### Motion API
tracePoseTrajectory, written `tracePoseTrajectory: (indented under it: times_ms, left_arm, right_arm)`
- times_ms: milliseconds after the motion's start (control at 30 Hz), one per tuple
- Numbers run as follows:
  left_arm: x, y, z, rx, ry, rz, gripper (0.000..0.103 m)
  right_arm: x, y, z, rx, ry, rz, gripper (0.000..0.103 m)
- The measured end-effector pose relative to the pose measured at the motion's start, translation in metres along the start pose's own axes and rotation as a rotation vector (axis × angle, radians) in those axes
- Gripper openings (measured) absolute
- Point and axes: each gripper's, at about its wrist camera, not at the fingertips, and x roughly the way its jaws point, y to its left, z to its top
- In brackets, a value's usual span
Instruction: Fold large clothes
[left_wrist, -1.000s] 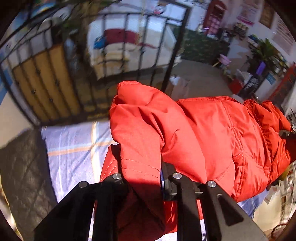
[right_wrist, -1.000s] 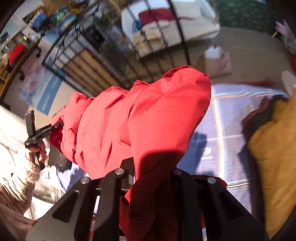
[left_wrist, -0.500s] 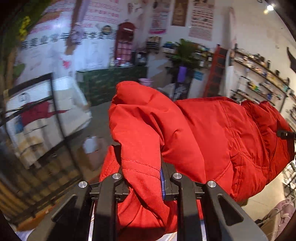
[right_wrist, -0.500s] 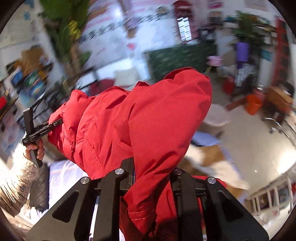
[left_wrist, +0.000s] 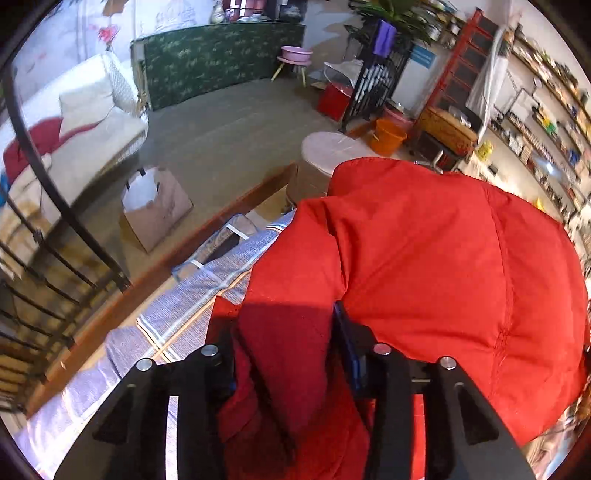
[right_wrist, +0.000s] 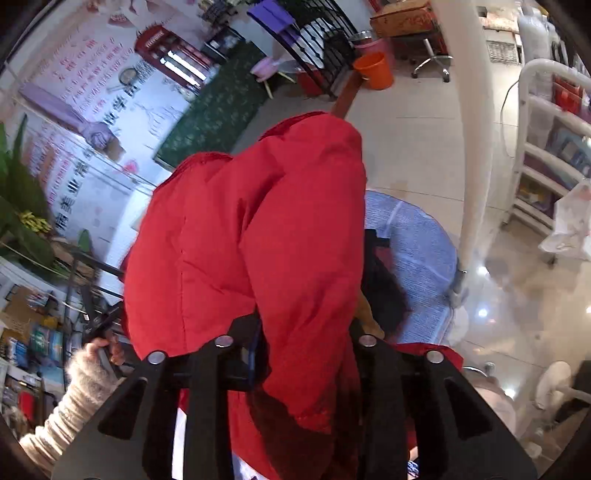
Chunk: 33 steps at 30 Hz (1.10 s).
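As jaws open, red jacket (left_wrist: 424, 266) between.

Each camera sits on its hand-held gripper, looks forward and downward along the two fingers, and is very close to the red jacket (left_wrist: 424, 266). Both views share the jacket, the blue bedsheet (right_wrist: 413, 258) and the orange bucket (left_wrist: 388, 136).
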Motion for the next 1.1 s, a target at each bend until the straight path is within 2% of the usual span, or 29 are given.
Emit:
tracePoseTrajectory:
  times_ms: [100,233,300,333,367,467,533,600,633,667,733,800,900,1000,1100]
  left_arm:
    - [0.011,-0.016,0.004,0.107,-0.003,0.083,0.047]
    - [0.014,-0.030,0.016,0.059,0.004,0.124,0.062]
    - [0.006,-0.043,0.022,0.099,-0.016,0.193,0.074]
    - [0.001,-0.051,0.023,0.130,-0.031,0.240,0.084]
    - [-0.006,-0.056,0.022,0.173,-0.057,0.281,0.087]
    - [-0.030,-0.059,0.022,0.237,-0.114,0.372,0.092]
    - [-0.059,-0.055,0.024,0.219,-0.188,0.410,0.098]
    - [-0.092,-0.047,0.025,0.141,-0.237,0.396,0.097]
    - [-0.104,-0.045,0.024,0.105,-0.242,0.376,0.097]
    - [-0.119,-0.042,0.022,0.059,-0.239,0.340,0.097]
    - [-0.145,-0.043,0.017,0.021,-0.227,0.273,0.097]
    - [-0.165,-0.054,0.006,0.009,-0.226,0.247,0.097]
    - [-0.181,-0.085,-0.019,0.011,-0.216,0.251,0.097]
    - [-0.187,-0.121,-0.043,0.023,-0.146,0.167,0.097]
    - [-0.189,-0.150,-0.062,0.052,-0.070,0.108,0.097]
  right_arm:
    - [0.016,0.001,0.000,-0.053,0.017,-0.065,0.040]
    - [0.024,-0.015,0.004,0.033,0.022,-0.047,0.051]
    - [0.024,-0.007,0.003,0.043,0.010,-0.057,0.061]
    - [0.023,-0.004,-0.001,0.046,0.003,-0.074,0.070]
    - [0.020,-0.003,-0.003,0.054,-0.005,-0.096,0.074]
    - [0.004,0.001,-0.007,0.101,-0.025,-0.148,0.077]
    - [-0.014,0.007,-0.008,0.124,-0.058,-0.174,0.077]
    - [-0.044,0.019,-0.004,0.127,-0.133,-0.189,0.078]
    - [-0.057,0.023,-0.004,0.132,-0.152,-0.218,0.086]
    - [-0.068,0.032,-0.002,0.131,-0.169,-0.255,0.088]
    - [-0.081,0.057,-0.001,0.100,-0.186,-0.273,0.089]
    - [-0.084,0.083,-0.004,0.049,-0.153,-0.298,0.096]
    - [-0.064,0.140,-0.017,-0.097,-0.067,-0.331,0.098]
    - [-0.038,0.184,-0.035,-0.206,0.016,-0.354,0.098]
    - [-0.021,0.214,-0.049,-0.267,0.040,-0.400,0.098]
